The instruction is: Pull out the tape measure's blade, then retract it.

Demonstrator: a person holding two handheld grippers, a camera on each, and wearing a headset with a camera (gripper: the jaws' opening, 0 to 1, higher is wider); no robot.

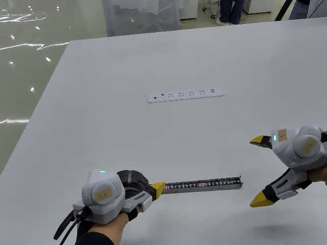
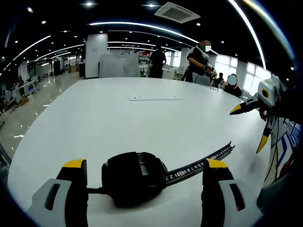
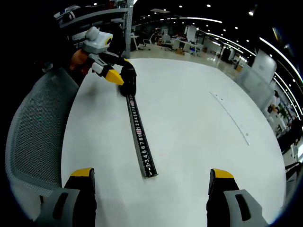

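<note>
A black tape measure (image 1: pixel 132 179) (image 2: pixel 135 178) lies on the white table (image 1: pixel 153 138) near its front edge. Its blade (image 1: pixel 203 184) (image 3: pixel 140 137) is drawn out to the right and lies flat. My left gripper (image 1: pixel 140 185) (image 2: pixel 145 165) stands open, its yellow-tipped jaws on either side of the case with a gap on each side. My right gripper (image 1: pixel 259 170) (image 3: pixel 152 174) is open, a little to the right of the blade's end (image 1: pixel 239 181) (image 3: pixel 150 173), and nothing is between its jaws.
A white power strip (image 1: pixel 185 94) (image 2: pixel 155 98) lies flat in the middle of the table. A grey mesh chair (image 3: pixel 35 132) stands at the table's near side. People stand beyond the far edge (image 2: pixel 201 59).
</note>
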